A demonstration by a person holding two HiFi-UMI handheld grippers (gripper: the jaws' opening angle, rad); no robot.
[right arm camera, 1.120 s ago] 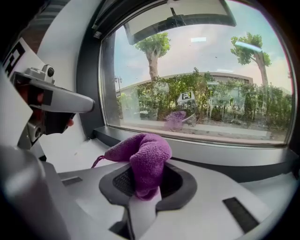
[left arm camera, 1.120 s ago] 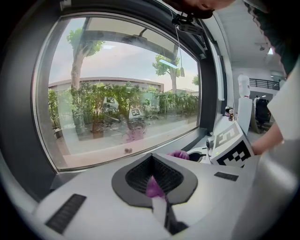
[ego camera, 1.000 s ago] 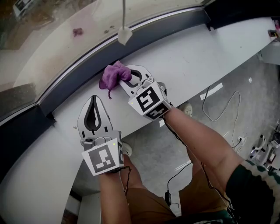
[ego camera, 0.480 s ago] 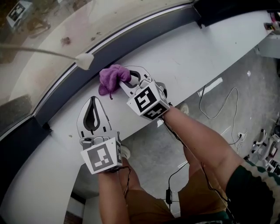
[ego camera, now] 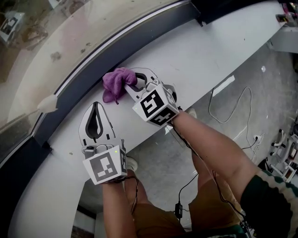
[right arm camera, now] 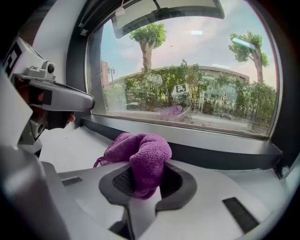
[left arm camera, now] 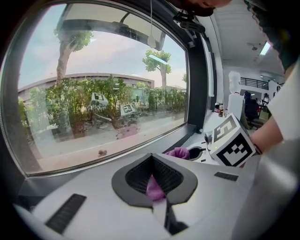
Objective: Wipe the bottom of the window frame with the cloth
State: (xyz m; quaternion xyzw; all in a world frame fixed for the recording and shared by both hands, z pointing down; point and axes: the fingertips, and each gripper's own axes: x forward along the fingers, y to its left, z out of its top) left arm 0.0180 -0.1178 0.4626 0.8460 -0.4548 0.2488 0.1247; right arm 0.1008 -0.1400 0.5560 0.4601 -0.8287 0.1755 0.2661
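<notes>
A purple cloth (ego camera: 115, 82) (right arm camera: 140, 152) lies bunched on the white sill (ego camera: 209, 51), touching the dark bottom strip of the window frame (ego camera: 107, 51). My right gripper (ego camera: 131, 78) (right arm camera: 142, 185) is shut on the cloth's near end. The rest of the cloth spills to the left of the jaws. My left gripper (ego camera: 96, 106) (left arm camera: 153, 186) rests on the sill a little left of and nearer than the cloth, jaws shut. The head view shows nothing in them. The left gripper view has a purple smear in the jaw gap, and I cannot tell what it is.
A white blind-cord pull (ego camera: 48, 103) hangs in front of the glass at the left. Dark upright frame posts stand at the far right (ego camera: 219, 7) and near left (ego camera: 18, 158). Beyond the sill's near edge is grey floor with cables (ego camera: 233, 111).
The cord pull has swung from above the cloth to the far left of the view. Both grippers have held nearly the same places, the right still on the cloth.
</notes>
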